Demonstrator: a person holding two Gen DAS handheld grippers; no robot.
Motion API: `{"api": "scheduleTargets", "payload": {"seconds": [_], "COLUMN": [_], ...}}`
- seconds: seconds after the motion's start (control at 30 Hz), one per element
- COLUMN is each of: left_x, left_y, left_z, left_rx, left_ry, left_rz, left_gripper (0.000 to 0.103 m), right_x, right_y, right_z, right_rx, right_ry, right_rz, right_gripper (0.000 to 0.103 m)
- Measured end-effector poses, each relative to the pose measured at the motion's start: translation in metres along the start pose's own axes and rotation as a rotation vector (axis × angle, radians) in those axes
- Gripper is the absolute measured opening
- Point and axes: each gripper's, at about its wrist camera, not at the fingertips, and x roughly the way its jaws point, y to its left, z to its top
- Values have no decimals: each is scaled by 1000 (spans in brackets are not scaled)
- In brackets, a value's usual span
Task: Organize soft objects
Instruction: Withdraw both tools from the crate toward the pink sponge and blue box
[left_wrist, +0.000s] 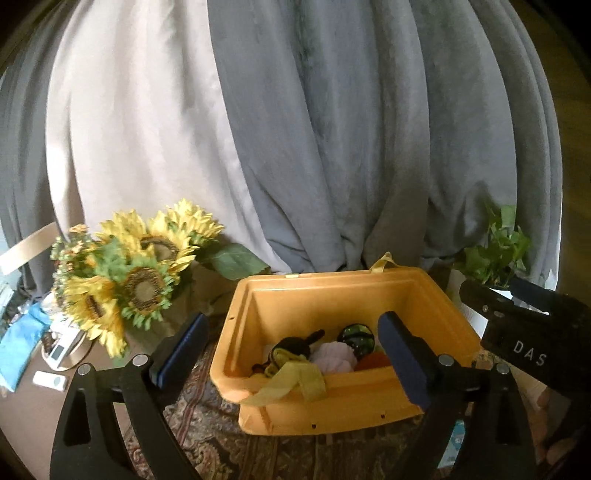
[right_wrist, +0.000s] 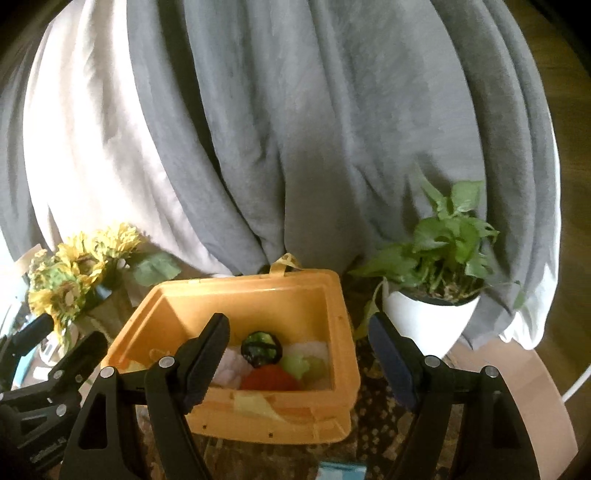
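Note:
An orange plastic bin (left_wrist: 369, 295) (right_wrist: 343, 325) stands on a patterned cloth with soft things inside. Among them are a pink plush (left_wrist: 332, 356) (right_wrist: 232, 365), a green-and-black ball (left_wrist: 356, 334) (right_wrist: 261, 349), a red piece (left_wrist: 373, 360) (right_wrist: 271, 378) and a light green plush (right_wrist: 301, 365). A yellow-green cloth strip (left_wrist: 291, 380) hangs over the bin's near rim. My left gripper (left_wrist: 291, 332) is open in front of the bin, holding nothing. My right gripper (right_wrist: 299, 328) is also open and empty, just short of the near rim.
Artificial sunflowers (left_wrist: 136, 273) (right_wrist: 74, 273) stand left of the bin. A potted green plant (right_wrist: 436, 295) in a white pot sits to its right. Grey and white curtains (left_wrist: 332, 129) hang behind. Small devices and a blue cloth (left_wrist: 22, 339) clutter the far left.

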Motion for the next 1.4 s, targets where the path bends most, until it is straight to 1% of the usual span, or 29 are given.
{"api": "scheduleTargets", "payload": {"seconds": [0.13, 0.5, 0.77, 0.9, 1.0, 1.07, 1.2, 1.27, 1.33, 1.4], "left_x": [-20, -67, -90, -98, -100, -101, -99, -98, -96, -95], "left_y": [-2, -20, -34, -38, -39, -39, -43, -47, -52, -57], "left_z": [-4, -17, -35, -45, -51, -55, -62, -68, -74, -78], "left_rx": [-16, 10, 1, -2, 17, 28, 56, 69, 84, 90], "left_ry": [-6, -35, -30, -18, -11, -15, 5, 20, 38, 49], "left_rz": [5, 29, 66, 65, 44, 15, -47, -81, -102, -105], "left_gripper": [95, 95, 95, 95, 95, 95, 95, 95, 95, 95], "right_x": [-18, -58, -72, -78, -85, -89, -92, -93, -92, -92], "right_y": [-2, -19, -33, -37, -39, -40, -46, -50, -55, -60], "right_z": [-5, -19, -33, -40, -47, -51, -59, -63, -68, -72], "right_rx": [4, 27, 17, 12, 12, 24, 58, 68, 85, 89], "right_ry": [-10, -28, -4, 14, 9, 10, 37, 56, 78, 94], "right_rz": [-2, 9, 38, 44, 26, 2, -39, -46, -52, -52], "right_gripper": [78, 78, 78, 78, 78, 78, 78, 78, 78, 78]}}
